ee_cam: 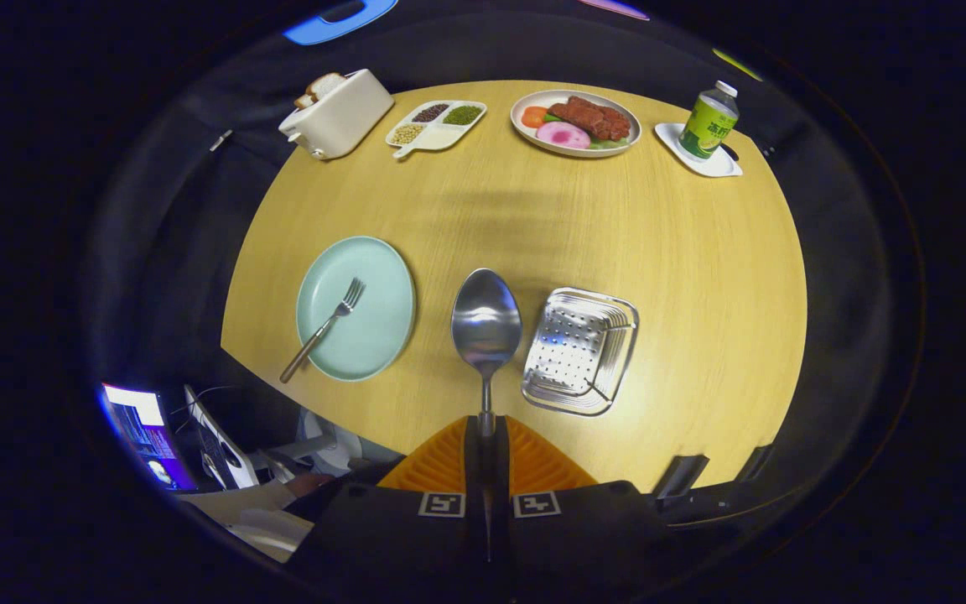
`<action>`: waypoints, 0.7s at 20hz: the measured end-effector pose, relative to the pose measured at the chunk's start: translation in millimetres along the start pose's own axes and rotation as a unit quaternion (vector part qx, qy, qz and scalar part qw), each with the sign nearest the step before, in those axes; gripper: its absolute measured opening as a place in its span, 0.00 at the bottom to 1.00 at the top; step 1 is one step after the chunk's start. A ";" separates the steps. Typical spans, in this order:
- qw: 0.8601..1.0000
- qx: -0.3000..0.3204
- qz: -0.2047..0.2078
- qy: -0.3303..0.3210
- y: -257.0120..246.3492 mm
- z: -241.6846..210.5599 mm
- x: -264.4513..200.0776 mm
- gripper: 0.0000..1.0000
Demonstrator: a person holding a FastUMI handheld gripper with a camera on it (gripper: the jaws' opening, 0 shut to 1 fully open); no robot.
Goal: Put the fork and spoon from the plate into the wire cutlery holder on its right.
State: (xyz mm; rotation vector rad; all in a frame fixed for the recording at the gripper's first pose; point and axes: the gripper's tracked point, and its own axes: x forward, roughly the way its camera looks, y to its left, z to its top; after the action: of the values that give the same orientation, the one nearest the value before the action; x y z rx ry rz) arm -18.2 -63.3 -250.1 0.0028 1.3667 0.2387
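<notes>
The spoon (486, 323) is clamped by its handle between the two fingers of the tool (486, 429), which are closed tight on it with almost no gap. Its bowl sticks out straight ahead of the fingers, held above the desk (533, 218), in the space between the plate (382, 277) and the cutlery holder (581, 350). The fork (324, 329) lies on the pale green plate to the left of the spoon, tines pointing away and its handle reaching out over the near rim. The metal holder sits on the desk just right of the spoon's bowl. Far across the desk stand a toaster (340, 113) with bread in it, a divided dish (437, 124) of beans, a plate of food (575, 122) and a bottle (708, 122) on a small white tray (722, 164).
</notes>
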 end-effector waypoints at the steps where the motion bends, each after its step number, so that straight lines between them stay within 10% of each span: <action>1: 1.000 0.000 -0.004 0.006 -11.5 -1.3 -0.9 0.06; 14: 0.990 0.031 0.010 0.136 -45.0 -6.4 31.3 0.06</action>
State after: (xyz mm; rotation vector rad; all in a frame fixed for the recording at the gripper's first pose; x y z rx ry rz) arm -11.1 -102.7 -288.0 0.0360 1.6464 0.2190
